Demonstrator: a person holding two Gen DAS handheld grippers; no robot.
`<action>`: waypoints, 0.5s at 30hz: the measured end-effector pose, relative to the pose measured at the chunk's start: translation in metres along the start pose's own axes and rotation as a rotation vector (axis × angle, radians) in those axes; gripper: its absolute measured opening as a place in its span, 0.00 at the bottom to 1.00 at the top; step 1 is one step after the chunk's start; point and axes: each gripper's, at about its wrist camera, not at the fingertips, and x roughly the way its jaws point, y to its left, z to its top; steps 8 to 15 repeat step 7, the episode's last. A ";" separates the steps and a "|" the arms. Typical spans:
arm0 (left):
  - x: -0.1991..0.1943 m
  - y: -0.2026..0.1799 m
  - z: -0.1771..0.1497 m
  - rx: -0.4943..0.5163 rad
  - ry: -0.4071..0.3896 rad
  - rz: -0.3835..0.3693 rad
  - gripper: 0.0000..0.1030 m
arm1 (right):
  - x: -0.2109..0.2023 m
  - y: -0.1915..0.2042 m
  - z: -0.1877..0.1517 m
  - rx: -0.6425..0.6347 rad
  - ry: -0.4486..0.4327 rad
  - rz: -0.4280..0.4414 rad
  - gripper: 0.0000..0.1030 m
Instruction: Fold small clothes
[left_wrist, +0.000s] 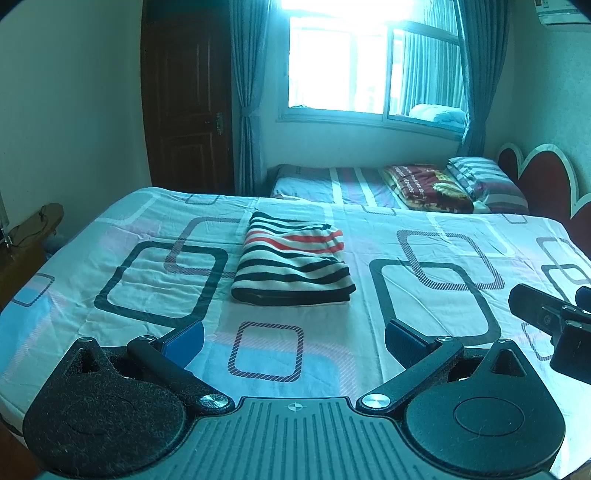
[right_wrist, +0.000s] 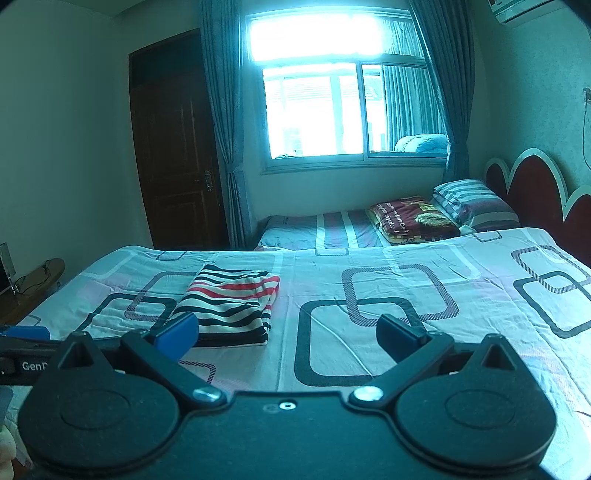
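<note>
One folded striped garment sits mid-frame on the bed. Both tongs, left tongs and right tongs, are spread wide, holding nothing, hovering low in frame.

Black left gripper; blue pads; silver pivot screws

Landmark: the window, set in the far wall. A dark wooden door stands to its left. Blue curtains hang at both sides of it. Below it lies a striped bed carrying a maroon folded blanket and a striped pillow. A red scalloped headboard stands to its lower right. An air conditioner is mounted to its upper right.
</note>
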 end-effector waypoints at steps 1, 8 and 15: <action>0.002 0.000 0.000 0.003 -0.002 -0.009 1.00 | 0.002 0.000 0.000 0.003 0.000 0.001 0.99; 0.011 0.002 0.004 0.003 -0.049 -0.021 1.00 | 0.014 0.000 -0.002 0.005 0.015 -0.008 0.99; 0.011 0.002 0.004 0.003 -0.049 -0.021 1.00 | 0.014 0.000 -0.002 0.005 0.015 -0.008 0.99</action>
